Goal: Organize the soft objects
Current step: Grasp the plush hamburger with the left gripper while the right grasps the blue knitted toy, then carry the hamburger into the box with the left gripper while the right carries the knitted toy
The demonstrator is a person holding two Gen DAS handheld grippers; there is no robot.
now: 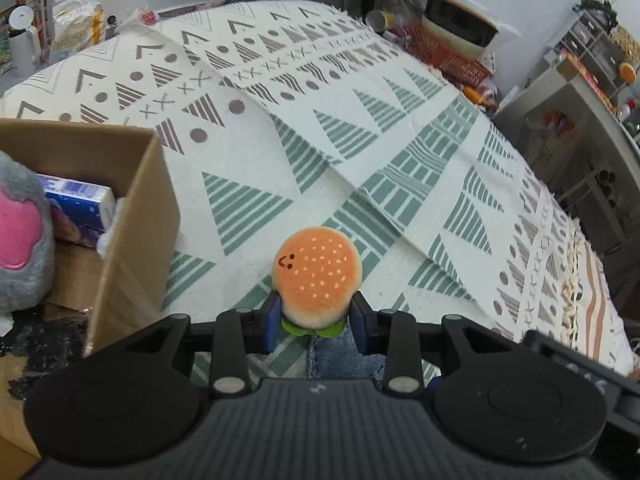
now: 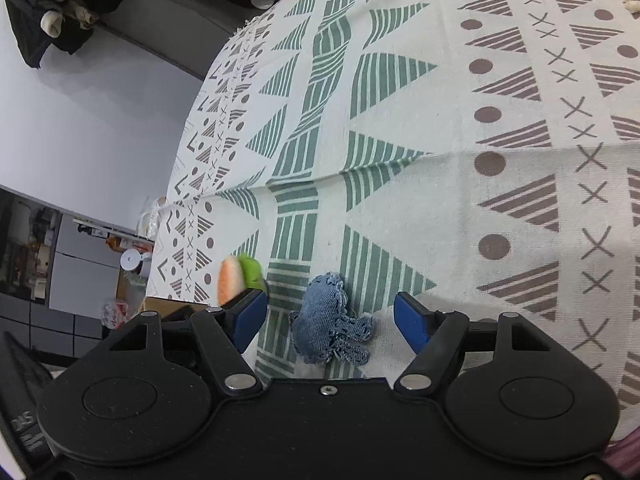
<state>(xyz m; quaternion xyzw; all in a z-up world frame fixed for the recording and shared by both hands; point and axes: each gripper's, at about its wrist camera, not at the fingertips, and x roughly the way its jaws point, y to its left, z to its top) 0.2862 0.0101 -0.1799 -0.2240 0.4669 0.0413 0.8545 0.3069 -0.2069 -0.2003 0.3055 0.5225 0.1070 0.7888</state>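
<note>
A small plush burger (image 1: 318,276) with an orange bun and green lettuce sits between the blue pads of my left gripper (image 1: 316,316), which is shut on it just above the patterned tablecloth (image 1: 360,140). In the right wrist view the same burger (image 2: 236,278) shows at the left, beside the left pad. A blue denim soft toy (image 2: 330,320) lies flat on the tablecloth (image 2: 440,160) between the wide-apart fingers of my right gripper (image 2: 330,320), which stands open around it. A strip of that denim toy (image 1: 340,354) peeks out under my left gripper.
An open cardboard box (image 1: 132,220) stands at the left, holding a grey and pink plush (image 1: 20,236) and a blue and white packet (image 1: 80,204). Cluttered shelves (image 1: 580,92) and a bowl (image 1: 460,20) line the table's far right. A creased fold runs across the cloth.
</note>
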